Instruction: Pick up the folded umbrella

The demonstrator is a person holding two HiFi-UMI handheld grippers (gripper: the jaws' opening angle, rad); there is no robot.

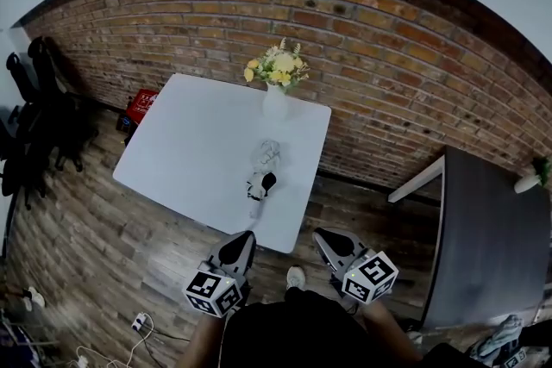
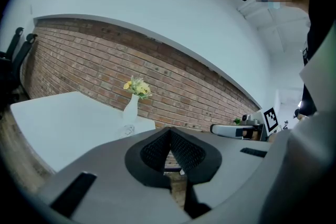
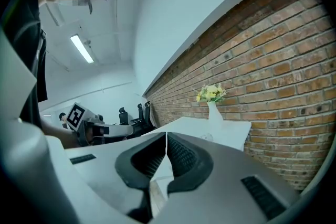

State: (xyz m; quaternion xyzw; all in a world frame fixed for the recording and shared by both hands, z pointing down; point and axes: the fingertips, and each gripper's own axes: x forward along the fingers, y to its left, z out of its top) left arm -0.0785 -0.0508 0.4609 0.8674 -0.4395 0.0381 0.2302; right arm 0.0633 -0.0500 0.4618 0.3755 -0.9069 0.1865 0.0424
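Looking down in the head view, I hold both grippers low in the frame, above the wooden floor [image 1: 103, 246] and short of the white table [image 1: 190, 151]. My left gripper [image 1: 241, 240] sits lower centre-left, jaws pressed together with nothing between them. In the left gripper view its black ribbed pads [image 2: 155, 151] meet at their tips. My right gripper [image 1: 326, 237] sits lower centre-right, likewise closed and empty. In the right gripper view its pads [image 3: 185, 157] touch along one thin line.

The folded umbrella [image 1: 261, 183] lies on the table near the table's lower edge, a small black-and-white bundle just above the gap between my two grippers, apart from both. Higher up, at the table's far edge, a white vase [image 1: 275, 102] of yellow flowers [image 1: 278, 67] stands against the brick wall [image 1: 388, 73].

Black office chairs [image 1: 39, 112] crowd the left edge, with a red box [image 1: 142, 106] beside the table's upper-left corner. A dark table [image 1: 492, 246] fills the right side. Cables [image 1: 129, 332] trail across the floor at lower left.
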